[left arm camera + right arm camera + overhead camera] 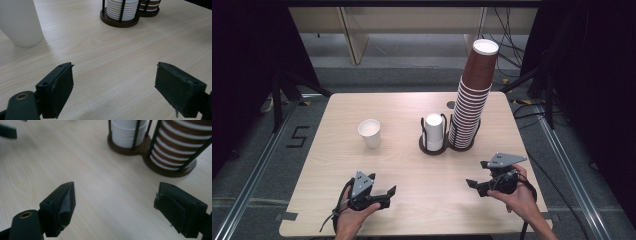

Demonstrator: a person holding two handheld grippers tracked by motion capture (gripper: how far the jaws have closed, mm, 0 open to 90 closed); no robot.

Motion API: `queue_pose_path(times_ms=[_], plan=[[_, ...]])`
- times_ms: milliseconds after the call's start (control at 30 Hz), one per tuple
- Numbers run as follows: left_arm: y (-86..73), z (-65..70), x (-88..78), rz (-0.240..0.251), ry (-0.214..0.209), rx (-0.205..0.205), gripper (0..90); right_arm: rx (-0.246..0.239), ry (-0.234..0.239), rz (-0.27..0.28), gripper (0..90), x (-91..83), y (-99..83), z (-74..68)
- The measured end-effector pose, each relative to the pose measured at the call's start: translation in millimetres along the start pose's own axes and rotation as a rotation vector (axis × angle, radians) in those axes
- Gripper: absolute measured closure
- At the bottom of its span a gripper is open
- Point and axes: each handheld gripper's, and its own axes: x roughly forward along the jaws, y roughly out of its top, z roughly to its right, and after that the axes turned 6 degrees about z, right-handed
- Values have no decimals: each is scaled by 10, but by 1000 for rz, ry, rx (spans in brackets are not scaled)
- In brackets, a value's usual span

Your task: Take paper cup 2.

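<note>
No brand or label reads on the cups; a taped "5" point(297, 136) marks the floor left of the table point(412, 165). The left gripper point(388, 191) and right gripper point(473, 183) both hold their jaws apart, empty, near the front edge — bare wood ahead. The white cup point(370, 133) stands alone, left of the cup racks point(447, 145).

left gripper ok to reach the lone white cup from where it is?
Probably yes. The left gripper is open and holds nothing, and only bare table lies between it and the lone white cup; the cup holders stand off to the right.
</note>
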Motion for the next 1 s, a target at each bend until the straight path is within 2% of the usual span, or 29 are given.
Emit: queue_pose_path(times_ms=[33,133,167,233,267,300,333,367,433,467,500,533,567,633,700,833,867,933,967,1000], plan=[[-9,24,-7,-3,6,7,146,9,-10,9,169,-19,25,16],[-48,70,4,-18,-14,16,146,33,1,57,171,-98,140,109],[-60,89,8,-26,-19,23,146,50,-26,81,164,-146,225,157],[-73,108,8,-39,-20,38,146,48,-30,87,165,-165,261,184],[-79,112,16,-43,-28,42,146,50,-30,109,165,-182,311,224],[-81,114,19,-43,-30,44,146,46,-59,125,164,-212,363,260],[-78,113,15,-42,-28,45,146,45,-64,142,161,-234,420,301],[-73,112,9,-45,-26,47,146,66,-65,165,161,-256,492,330],[-72,99,11,-38,-28,52,146,62,-97,200,159,-321,664,418],[-73,93,7,-44,-24,55,146,62,-97,200,159,-321,664,418],[-83,85,17,-40,-30,50,146,46,-110,210,159,-343,726,460],[-87,75,18,-48,-32,51,146,58,-101,215,160,-359,784,486],[-97,80,24,-51,-30,39,146,61,-113,245,161,-391,903,558],[-107,71,28,-59,-35,49,146,73,-119,253,161,-399,939,570],[-121,69,39,-72,-44,59,146,72,-118,270,161,-435,1092,633],[-127,76,49,-72,-45,56,147,72,-132,280,159,-455,1216,672],[-125,76,45,-73,-44,56,146,89,-126,274,158,-468,1271,682],[-122,74,41,-72,-47,62,147,59,-139,284,157,-471,1353,705],[-120,72,41,-74,-49,63,147,76,-128,291,156,-481,1431,709],[-121,74,42,-72,-46,57,147,76,-128,291,156,-481,1431,709]])
